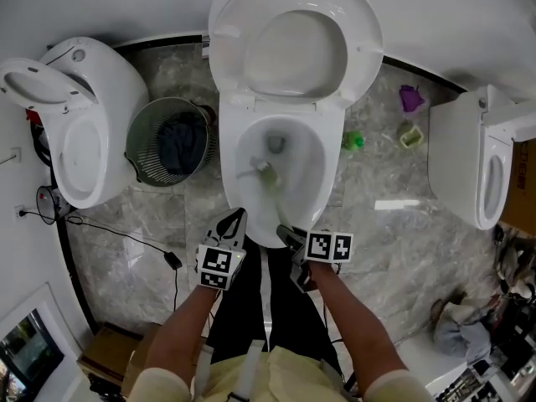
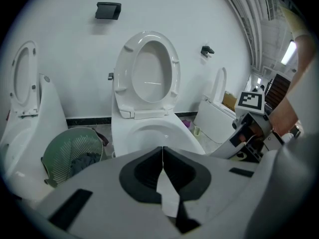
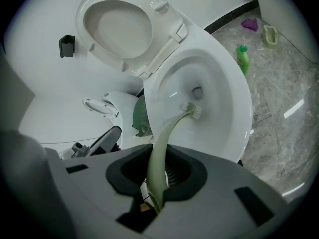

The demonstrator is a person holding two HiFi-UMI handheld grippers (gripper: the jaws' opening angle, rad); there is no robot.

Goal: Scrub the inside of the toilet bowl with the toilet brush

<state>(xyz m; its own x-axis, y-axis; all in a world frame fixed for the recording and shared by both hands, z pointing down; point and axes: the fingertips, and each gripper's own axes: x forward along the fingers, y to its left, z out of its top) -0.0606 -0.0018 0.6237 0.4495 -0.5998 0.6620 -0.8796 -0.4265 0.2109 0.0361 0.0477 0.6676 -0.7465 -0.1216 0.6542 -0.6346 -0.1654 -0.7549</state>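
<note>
The white toilet bowl (image 1: 251, 153) stands in the middle with lid and seat up. A pale green toilet brush (image 3: 164, 143) runs from my right gripper (image 3: 158, 185) down into the bowl (image 3: 224, 103). Its white bristle head (image 3: 192, 109) rests on the inner wall near the drain hole, and in the head view the brush head (image 1: 266, 174) sits low in the bowl. My right gripper (image 1: 290, 236), shut on the handle, hovers at the bowl's front rim. My left gripper (image 1: 234, 222) is beside it at the rim's left, shut (image 2: 162, 151) with nothing in it.
A second toilet (image 1: 75, 132) stands at the left with a green mesh basket (image 1: 172, 141) next to it. A third toilet (image 1: 477, 157) is at the right. On the floor lie a green bottle (image 1: 352, 141), a purple item (image 1: 410, 97), a small green cup (image 1: 409, 134) and a black cable (image 1: 126, 237).
</note>
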